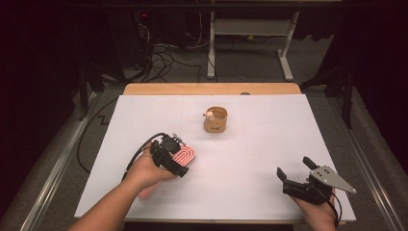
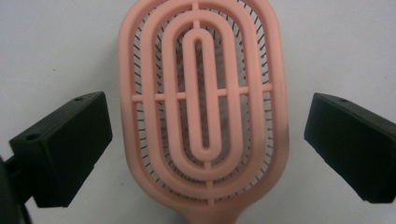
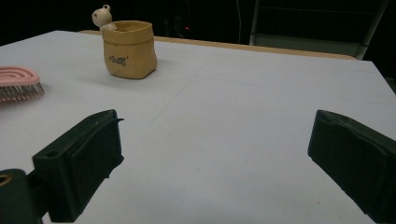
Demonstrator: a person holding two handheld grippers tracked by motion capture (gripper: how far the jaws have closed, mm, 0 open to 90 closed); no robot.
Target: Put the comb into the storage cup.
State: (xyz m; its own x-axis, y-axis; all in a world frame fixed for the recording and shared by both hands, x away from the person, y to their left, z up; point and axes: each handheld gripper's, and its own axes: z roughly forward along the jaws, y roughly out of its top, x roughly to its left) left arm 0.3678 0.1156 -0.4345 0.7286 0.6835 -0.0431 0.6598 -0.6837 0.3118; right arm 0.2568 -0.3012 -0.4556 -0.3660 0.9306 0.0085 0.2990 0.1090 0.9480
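A pink vented hairbrush [image 1: 186,155] lies bristles down on the white table top [image 1: 269,139], its handle toward the person. My left gripper [image 1: 178,155] hovers over the brush head, open. In the left gripper view the brush head [image 2: 203,93] sits between the two black jaws of the left gripper [image 2: 208,116], with a gap on each side. My right gripper [image 1: 293,166] rests open near the front right of the table, nothing between its jaws [image 3: 217,121]. The brush's edge [image 3: 18,81] appears at the far left of the right gripper view.
A tan bag-shaped pot [image 1: 215,120] with a small bear figure on its rim stands mid-table toward the back; it is also in the right gripper view [image 3: 128,49]. A wooden strip [image 1: 211,88] edges the far side. Cables and a desk frame lie beyond.
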